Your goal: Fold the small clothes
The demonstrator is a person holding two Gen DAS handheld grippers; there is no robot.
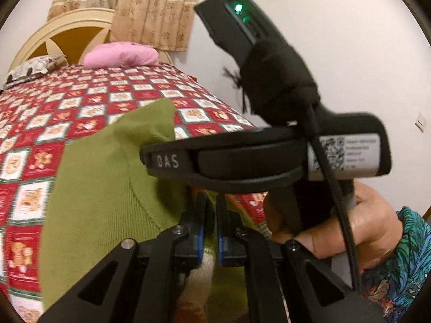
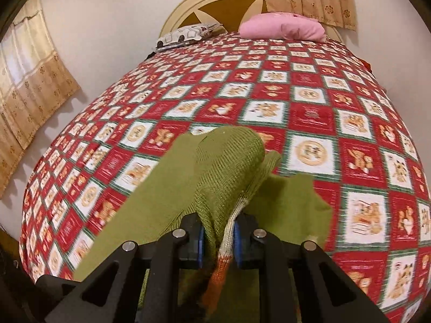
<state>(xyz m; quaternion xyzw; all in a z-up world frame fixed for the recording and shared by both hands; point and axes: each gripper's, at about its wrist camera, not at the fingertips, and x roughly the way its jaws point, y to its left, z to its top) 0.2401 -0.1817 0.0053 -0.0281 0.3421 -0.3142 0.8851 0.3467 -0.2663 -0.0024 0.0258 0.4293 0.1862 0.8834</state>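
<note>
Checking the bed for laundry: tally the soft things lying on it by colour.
Green sweater: 1
Pink pillow: 1
White patterned pillow: 1
Total: 3

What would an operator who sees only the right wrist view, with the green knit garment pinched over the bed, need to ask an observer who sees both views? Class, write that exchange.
Operator: Is the left gripper holding anything?
Observer: Yes. The left gripper is shut on the same green garment.
Operator: What can you see of my right gripper from outside?
Observer: A hand in a leaf-print sleeve holds the handle of the right gripper, and a green light glows on the unit above it.
</note>
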